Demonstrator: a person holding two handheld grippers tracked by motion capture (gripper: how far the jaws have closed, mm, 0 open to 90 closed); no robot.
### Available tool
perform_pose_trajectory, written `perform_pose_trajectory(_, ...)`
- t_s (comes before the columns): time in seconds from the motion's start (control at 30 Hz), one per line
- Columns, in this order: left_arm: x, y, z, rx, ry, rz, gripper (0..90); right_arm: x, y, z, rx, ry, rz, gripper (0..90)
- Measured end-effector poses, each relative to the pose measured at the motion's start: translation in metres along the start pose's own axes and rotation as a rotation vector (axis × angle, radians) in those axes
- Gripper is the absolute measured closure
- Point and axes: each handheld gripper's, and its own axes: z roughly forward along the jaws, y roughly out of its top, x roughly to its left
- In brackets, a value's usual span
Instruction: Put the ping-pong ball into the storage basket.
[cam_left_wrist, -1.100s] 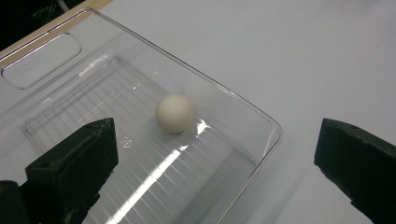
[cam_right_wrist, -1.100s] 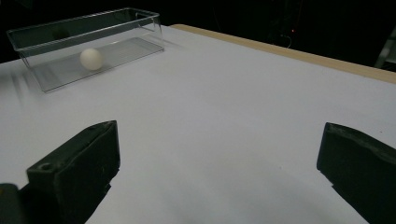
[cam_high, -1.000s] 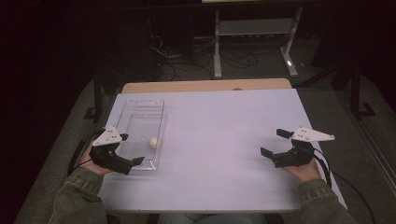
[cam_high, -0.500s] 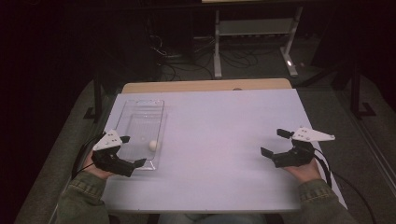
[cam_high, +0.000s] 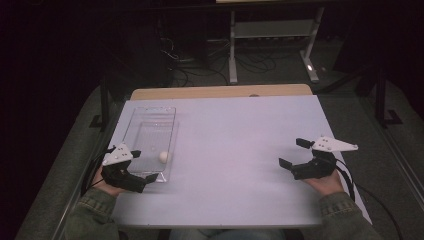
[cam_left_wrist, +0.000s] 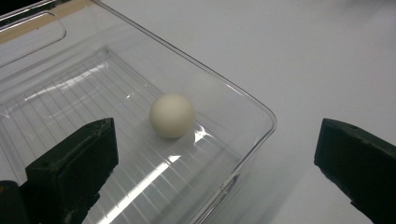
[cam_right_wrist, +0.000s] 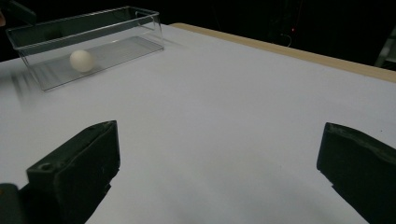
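Plainly, step in hand: the left gripper hung at the near end of the clear tray, apparently lining up on the white ball inside it.
Ball: it lay on the ribbed floor of the tray, close to the near right corner, just beside the right wall; in the left gripper view the ball sat between the two jaws' lines but ahead of them, untouched.
Left gripper: jaws stood wide apart and held nothing; one jaw was over the tray floor, the other outside the tray wall over the bare table.
Right gripper: the right gripper rested well apart from the tray at the table's right side, jaws spread, nothing between them (it looked idle).
Table: a pale tabletop carried the tray alone, with the tray and the ball seen far off in the right gripper view.
Doing it well: as the jaws stood, closing would have pinched the wall, not the ball, so I judged both jaws needed to come inside the tray first, straddling the ball at its widest part.
Care: a smooth round ball would likely roll at a one-sided touch, so the jaws should meet it evenly and close slowly.
Risk: catching the thin rim could shove the light tray.
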Motion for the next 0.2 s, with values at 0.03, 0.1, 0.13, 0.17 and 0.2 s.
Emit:
perform_pose_trajectory(0.03, 0.0000, 0.0002, -0.0003, 0.000, 0.003, 0.001, 0.0, 0.0000, 0.0000, 0.0000, 0.000, 0.000, 0.000, 0.0)
perform_pose_trajectory(0.1, 0.0000, 0.0006, -0.0008, -0.005, 0.003, 0.003, 0.0, -0.0001, -0.0001, 0.0001, 0.000, 0.002, 0.000, 0.0)
perform_pose_trajectory(0.13, -0.0001, 0.0009, -0.0011, -0.006, 0.002, 0.002, 0.0, -0.0001, -0.0001, 0.0000, 0.000, 0.003, -0.001, 0.0)
perform_pose_trajectory(0.17, -0.0002, 0.0010, -0.0013, -0.008, 0.004, 0.003, 0.0, -0.0001, -0.0002, -0.0001, 0.000, 0.005, 0.000, 0.0)
perform_pose_trajectory(0.2, -0.0002, 0.0011, -0.0016, -0.008, 0.003, 0.004, 0.0, 0.0000, -0.0002, -0.0003, 0.000, 0.004, 0.000, 0.0)
